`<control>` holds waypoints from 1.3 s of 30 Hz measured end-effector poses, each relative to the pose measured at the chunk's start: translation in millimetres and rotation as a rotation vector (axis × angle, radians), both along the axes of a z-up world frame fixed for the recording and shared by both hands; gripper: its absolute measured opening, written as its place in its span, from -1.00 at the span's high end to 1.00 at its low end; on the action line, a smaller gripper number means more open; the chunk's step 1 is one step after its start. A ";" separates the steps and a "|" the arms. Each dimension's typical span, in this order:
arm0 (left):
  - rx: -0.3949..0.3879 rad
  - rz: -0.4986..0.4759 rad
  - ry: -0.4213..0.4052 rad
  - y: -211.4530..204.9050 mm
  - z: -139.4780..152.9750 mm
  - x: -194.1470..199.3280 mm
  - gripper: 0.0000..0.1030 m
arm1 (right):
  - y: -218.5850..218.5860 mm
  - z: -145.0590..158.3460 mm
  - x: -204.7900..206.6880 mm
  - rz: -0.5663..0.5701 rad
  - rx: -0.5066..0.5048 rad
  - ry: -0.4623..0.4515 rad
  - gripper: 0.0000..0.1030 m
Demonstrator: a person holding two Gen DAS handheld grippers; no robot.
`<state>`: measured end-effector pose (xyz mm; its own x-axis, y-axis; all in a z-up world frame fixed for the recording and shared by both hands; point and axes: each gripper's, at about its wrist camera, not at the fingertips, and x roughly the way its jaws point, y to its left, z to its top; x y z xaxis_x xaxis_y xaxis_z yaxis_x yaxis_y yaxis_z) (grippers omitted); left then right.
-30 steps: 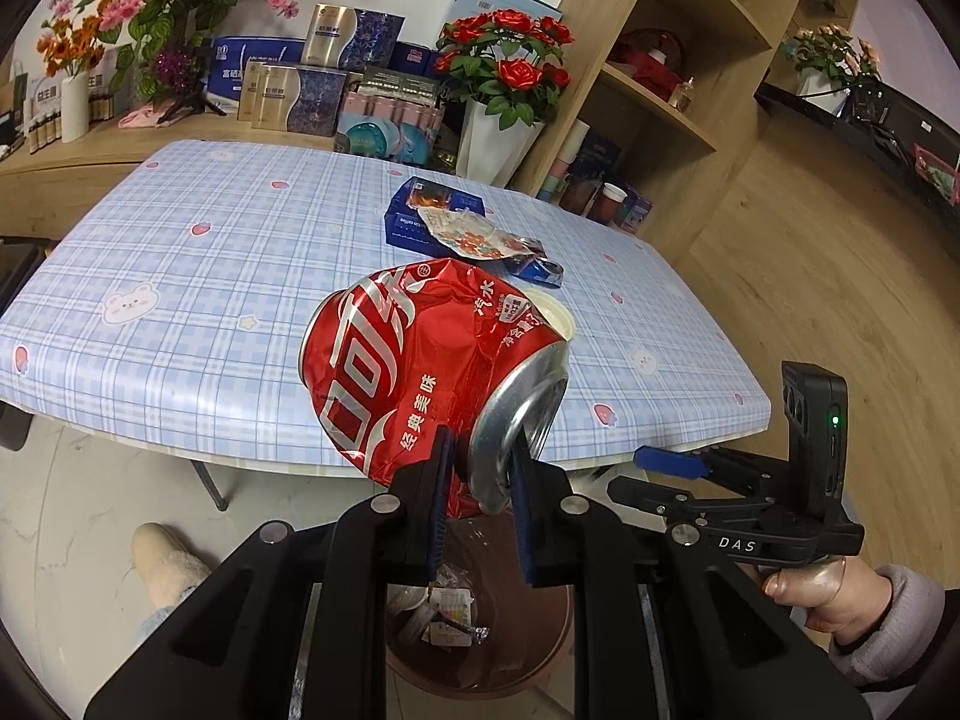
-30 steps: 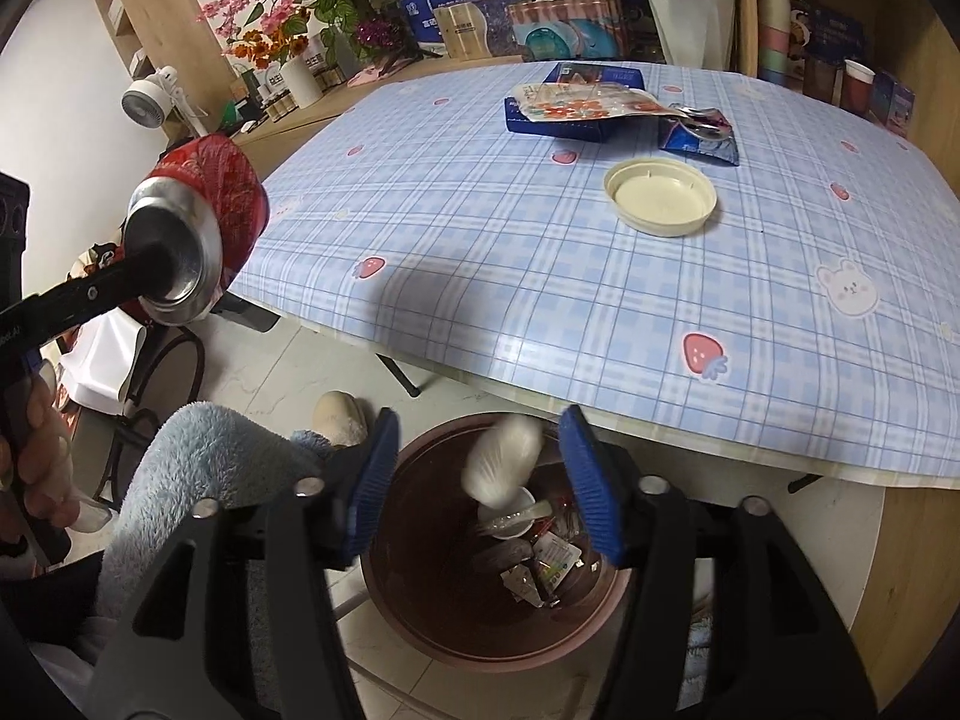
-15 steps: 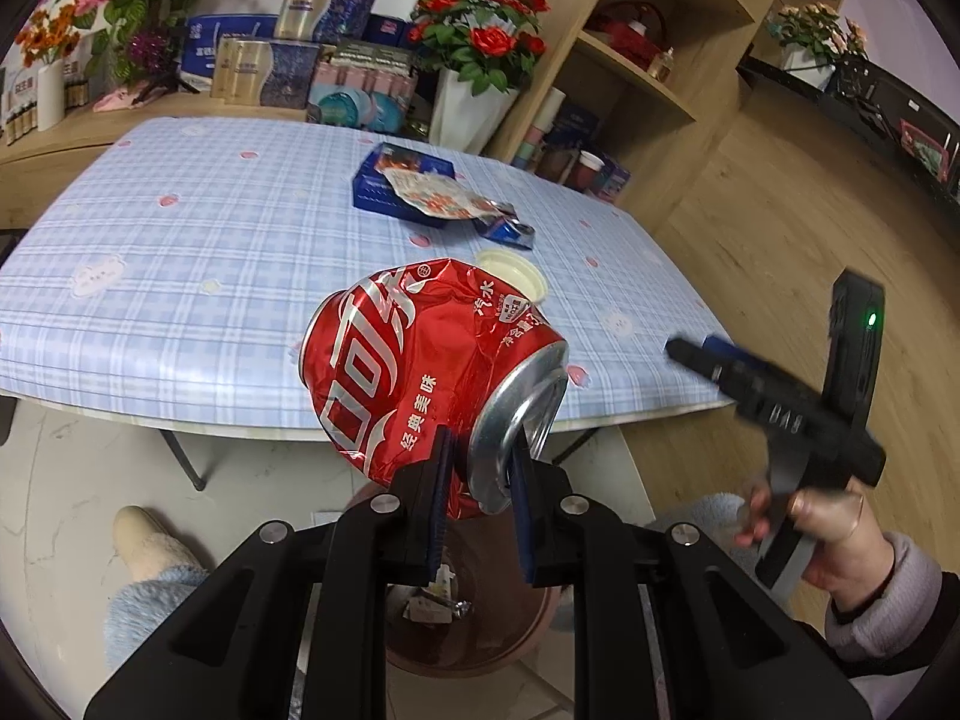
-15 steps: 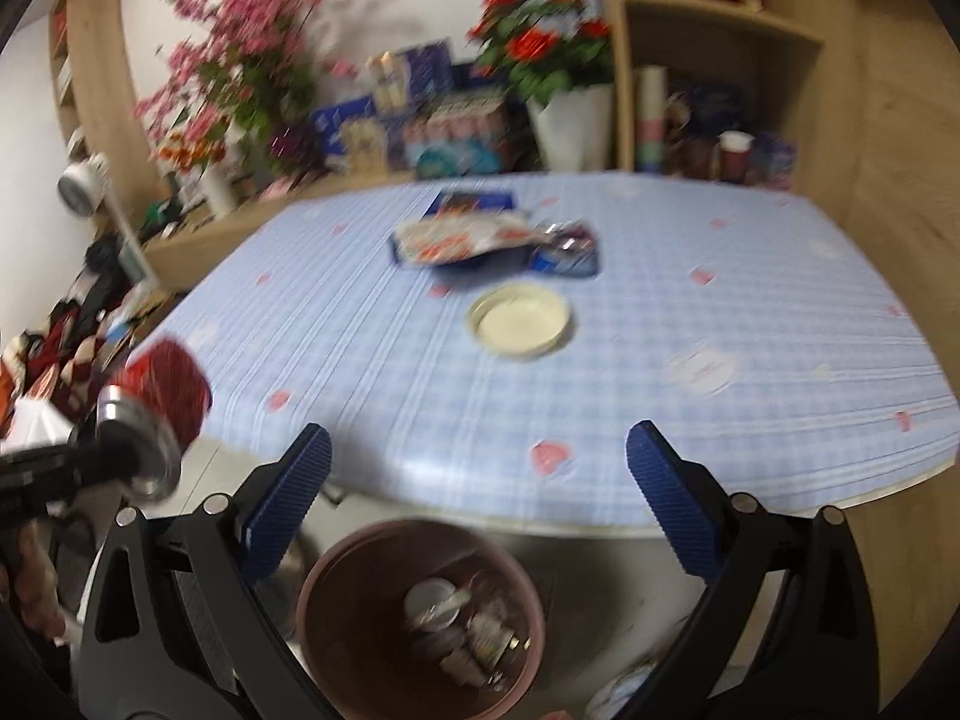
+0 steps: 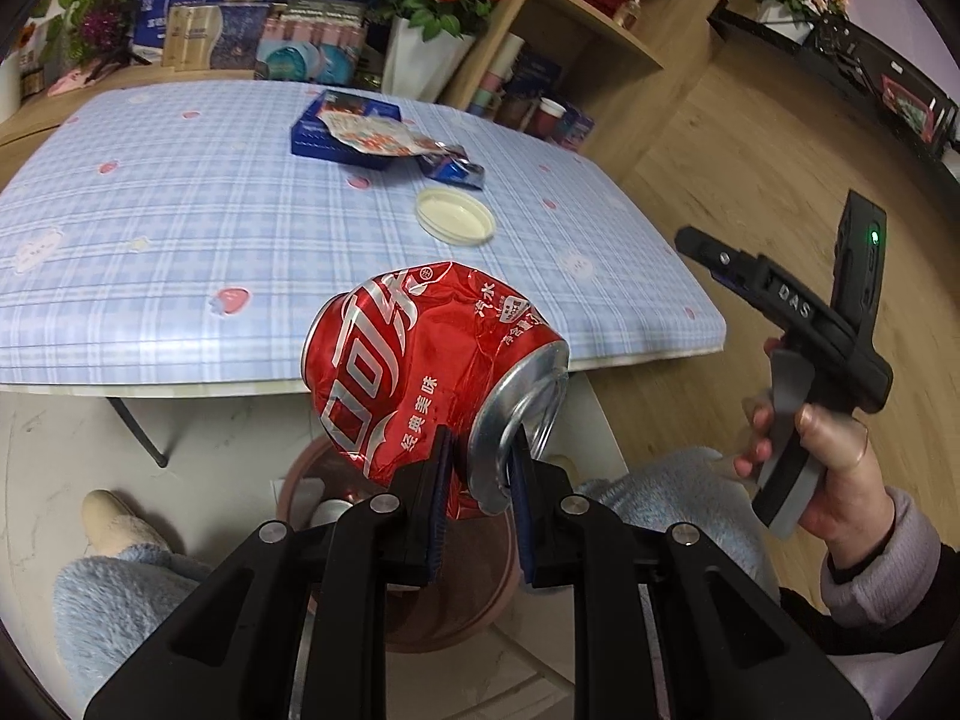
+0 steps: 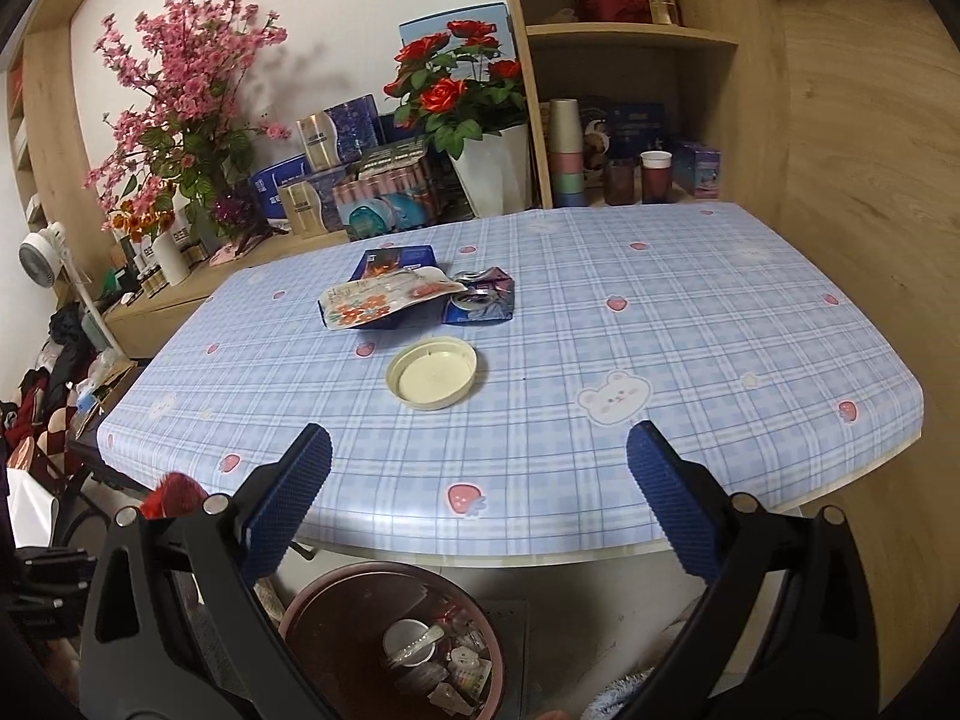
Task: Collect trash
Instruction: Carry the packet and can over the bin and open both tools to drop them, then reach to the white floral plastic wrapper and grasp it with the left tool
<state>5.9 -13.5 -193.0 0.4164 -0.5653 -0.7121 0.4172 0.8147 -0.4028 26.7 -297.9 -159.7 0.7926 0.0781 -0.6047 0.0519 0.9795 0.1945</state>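
A crushed red soda can (image 5: 420, 372) is clamped by its rim end in my left gripper (image 5: 480, 450), which is shut on it just above the brown waste bin (image 5: 480, 612). The bin (image 6: 360, 582) holds several scraps and stands on the floor at the table's front edge. My right gripper (image 6: 477, 450) stands wide open with nothing between its blue pads (image 6: 288, 498); it hangs over the bin and faces the table. On the checked tablecloth lie a cream lid (image 6: 432, 372), a flowered snack wrapper (image 6: 384, 297) on a blue box (image 6: 396, 258), and a crumpled blue foil pack (image 6: 483, 297).
The blue checked table (image 6: 660, 330) fills the middle. A hand (image 5: 834, 480) holds the right gripper beside the table corner. Behind the table stand a vase of red roses (image 6: 480, 120), pink flowers (image 6: 174, 108), boxes and a wooden shelf (image 6: 630, 36). Fluffy blue legs (image 5: 120, 600) flank the bin.
The right gripper's jaws spread wide and a whitish piece left them for the bin; that gripper then rose and tipped up toward the table. The left gripper carried the can lower, over the bin.
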 end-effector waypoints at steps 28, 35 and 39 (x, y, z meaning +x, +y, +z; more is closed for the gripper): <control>0.062 0.236 -0.019 38.0 1.3 20.2 -0.55 | 9.8 -17.0 -0.9 0.010 -0.007 0.057 -0.89; 0.097 0.282 -0.039 51.1 6.6 36.2 -0.55 | 6.9 -25.3 4.6 0.001 -0.005 0.076 -0.89; 0.097 0.302 -0.042 54.2 11.8 57.7 -0.55 | 1.8 -32.3 9.7 -0.010 -0.002 0.090 -0.89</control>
<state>63.6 40.7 -181.1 0.5852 -0.3424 -0.7350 0.1653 0.9378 -0.3052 36.5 -296.1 -192.0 0.7359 0.0691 -0.6736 0.0788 0.9793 0.1865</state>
